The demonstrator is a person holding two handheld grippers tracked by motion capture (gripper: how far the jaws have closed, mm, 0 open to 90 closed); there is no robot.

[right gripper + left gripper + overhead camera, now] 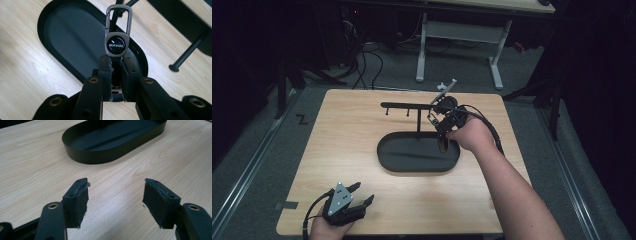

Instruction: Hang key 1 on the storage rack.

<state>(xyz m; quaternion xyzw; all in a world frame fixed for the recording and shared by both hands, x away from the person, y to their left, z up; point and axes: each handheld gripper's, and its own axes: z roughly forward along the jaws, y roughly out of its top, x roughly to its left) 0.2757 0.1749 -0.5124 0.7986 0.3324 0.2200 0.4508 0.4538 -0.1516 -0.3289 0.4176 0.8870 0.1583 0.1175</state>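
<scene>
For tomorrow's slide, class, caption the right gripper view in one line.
Right gripper shut on a Haval keychain, held above the black tray.

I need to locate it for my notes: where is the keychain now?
The keychain is clamped in the right gripper, held up over the right end of the black oval tray, beside the stand's post.

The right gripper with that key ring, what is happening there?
A person works at the table with a gripper in each hand. The right gripper is shut on a Haval key ring and holds its carabiner up near the black hook stand over the oval tray. The left gripper rests open near the table's front edge.
</scene>
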